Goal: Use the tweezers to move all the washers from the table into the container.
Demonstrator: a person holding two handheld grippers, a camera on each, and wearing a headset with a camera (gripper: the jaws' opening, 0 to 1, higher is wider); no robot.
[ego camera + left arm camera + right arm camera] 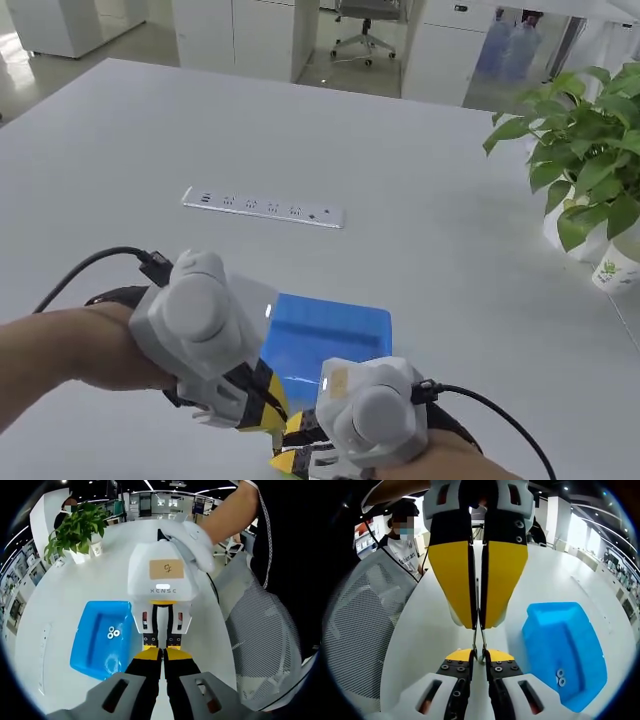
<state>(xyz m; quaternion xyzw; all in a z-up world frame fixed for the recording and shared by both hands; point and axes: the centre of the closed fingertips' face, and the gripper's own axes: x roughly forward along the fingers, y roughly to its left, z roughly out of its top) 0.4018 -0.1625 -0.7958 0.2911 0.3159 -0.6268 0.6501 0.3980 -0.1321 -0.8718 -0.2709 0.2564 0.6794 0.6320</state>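
My two grippers meet tip to tip near the table's front edge. The left gripper (pixel 280 420) (pixel 163 652) comes in from the left and the right gripper (pixel 292 448) (pixel 480 656) from the right. Thin metal tweezers (pixel 479 630) run between the left gripper's yellow jaws and down into the right gripper's jaws, and both pairs are shut on them. Just beyond stands the blue container (pixel 335 330) (pixel 87 650) (pixel 570 635). A few washers (pixel 113 632) (pixel 560 676) lie inside it.
A white power strip (pixel 263 208) lies flat mid-table. A potted plant (pixel 590 150) stands at the right edge. A mesh office chair (pixel 260 630) is beside the table's near side, and a person (pixel 402 545) sits beyond it.
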